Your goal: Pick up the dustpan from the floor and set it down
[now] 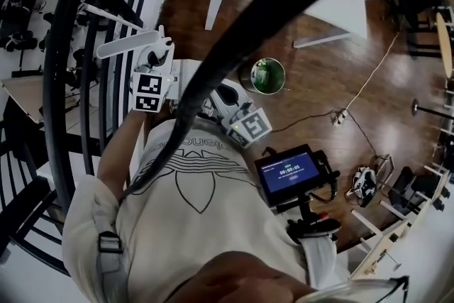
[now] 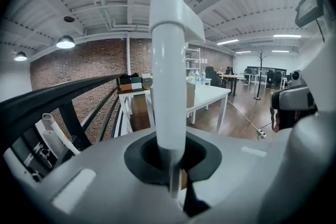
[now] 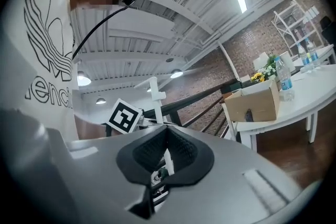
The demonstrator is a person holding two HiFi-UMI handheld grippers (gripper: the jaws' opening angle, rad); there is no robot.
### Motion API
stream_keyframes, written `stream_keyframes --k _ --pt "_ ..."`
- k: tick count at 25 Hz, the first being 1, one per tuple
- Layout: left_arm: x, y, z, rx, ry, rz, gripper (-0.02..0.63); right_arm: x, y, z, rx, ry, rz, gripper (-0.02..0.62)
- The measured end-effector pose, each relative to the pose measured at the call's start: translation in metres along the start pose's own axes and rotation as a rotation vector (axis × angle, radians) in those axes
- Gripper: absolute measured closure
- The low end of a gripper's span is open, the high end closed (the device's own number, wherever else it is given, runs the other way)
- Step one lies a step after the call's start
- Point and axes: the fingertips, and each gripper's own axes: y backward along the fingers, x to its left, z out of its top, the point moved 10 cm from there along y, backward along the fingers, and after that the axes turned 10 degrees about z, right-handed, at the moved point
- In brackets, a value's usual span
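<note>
Within left claw (image 2: 171,173): smooth tubular dustpan handle (image 2: 169,81) (white plastic).

Loft office: white desks (image 2: 210,93), brick wall (image 2: 89,63)
</note>
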Motion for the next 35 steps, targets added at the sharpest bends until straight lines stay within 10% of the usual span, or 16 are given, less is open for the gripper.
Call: stream_keyframes --k 25,27,29,35 --pt "-0.022 -0.249 -0.176 0.171 -0.178 -0.106 0.575 -0.035 0.049 -0.068 0.164 -0.158 -0.211 0.594" --pt "-0.021 -0.261 -0.171 0.168 -0.202 -0.079 0.563 -0.036 0.045 -0.069 0.158 -0.154 -0.21 0.594" --pt "-0.014 -0.268 -0.16 0.175 -0.21 -0.026 0.368 -0.038 0.038 -0.069 0.152 -0.143 -0.202 0.594" --pt "0.022 -0.201 -0.156 0.154 -0.104 0.185 0.329 -0.056 0.012 -0.052 0.047 -0.072 -0.174 0.594"
